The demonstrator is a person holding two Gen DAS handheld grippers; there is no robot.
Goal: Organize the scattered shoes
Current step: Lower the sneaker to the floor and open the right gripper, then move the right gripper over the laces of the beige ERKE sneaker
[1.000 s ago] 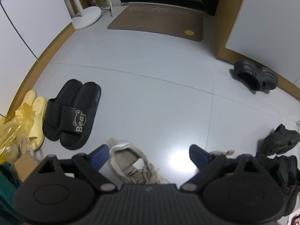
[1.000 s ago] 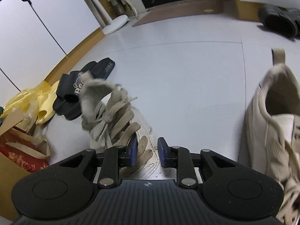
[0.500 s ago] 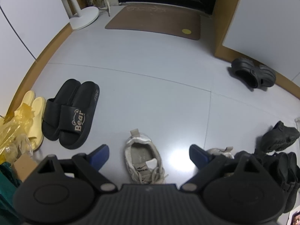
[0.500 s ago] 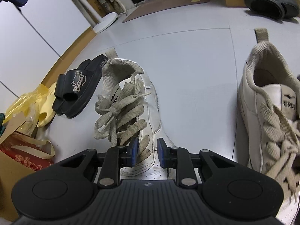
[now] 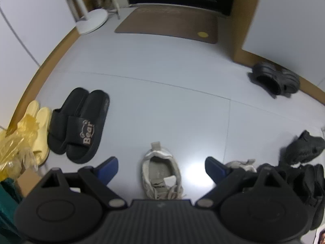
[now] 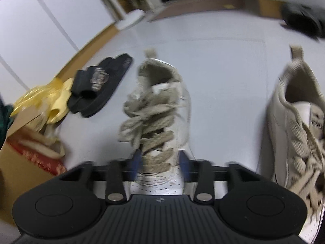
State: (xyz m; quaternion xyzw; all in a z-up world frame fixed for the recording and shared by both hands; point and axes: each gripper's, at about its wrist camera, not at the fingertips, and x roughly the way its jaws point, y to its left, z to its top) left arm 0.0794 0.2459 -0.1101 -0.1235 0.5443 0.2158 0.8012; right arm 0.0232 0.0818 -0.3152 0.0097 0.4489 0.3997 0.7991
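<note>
My right gripper (image 6: pixel 160 163) just opened, jaws apart either side of the beige sneaker (image 6: pixel 160 111). Left gripper (image 5: pixel 161 166) hangs wide open. Loads of bare floor (image 5: pixel 172 71) toward the doormat (image 5: pixel 168 23).

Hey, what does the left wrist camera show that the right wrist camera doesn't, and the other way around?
Only the left wrist view shows the dark shoes at its right edge and the open left gripper. Only the right wrist view shows the red bag and the right gripper, whose jaws have just opened around the beige sneaker. Both show that sneaker, the black Bear slides and the yellow slippers.
</note>
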